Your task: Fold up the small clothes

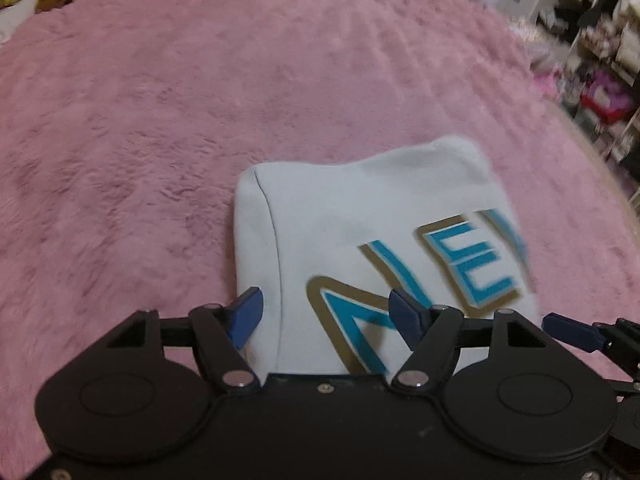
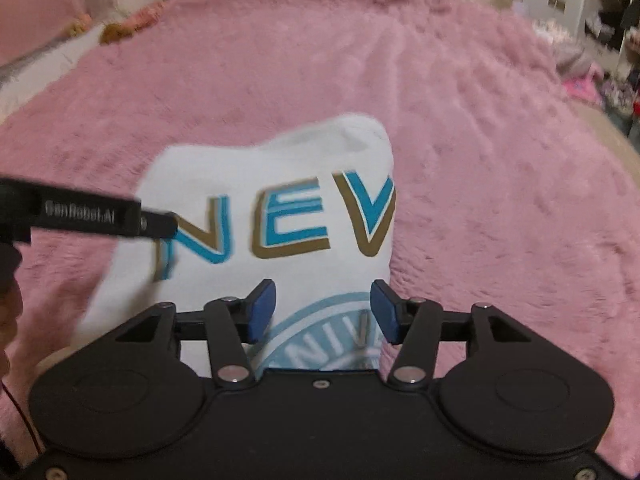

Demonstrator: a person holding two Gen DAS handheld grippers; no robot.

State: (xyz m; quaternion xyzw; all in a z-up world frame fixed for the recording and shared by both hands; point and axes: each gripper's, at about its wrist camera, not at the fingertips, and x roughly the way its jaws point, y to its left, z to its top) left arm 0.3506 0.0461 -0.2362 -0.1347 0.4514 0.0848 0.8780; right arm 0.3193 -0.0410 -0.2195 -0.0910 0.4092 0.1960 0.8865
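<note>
A small white garment (image 1: 360, 208) with blue and gold letters lies folded into a compact block on the pink blanket. My left gripper (image 1: 327, 314) is open above the garment's near left part; its left pad is at the folded left edge and nothing is pinched. In the right wrist view the same garment (image 2: 280, 184) shows the letters and a round light-blue emblem. My right gripper (image 2: 323, 312) is open over the emblem at the near edge, holding nothing. A finger of the left gripper (image 2: 160, 222) reaches in from the left and ends over the first letter.
The fluffy pink blanket (image 1: 160, 120) covers the bed all around the garment. Cluttered shelves (image 1: 600, 80) stand beyond the bed's right edge. Pillows and soft items (image 2: 116, 28) lie at the far left by the wall. A hand (image 2: 8, 320) shows at the left edge.
</note>
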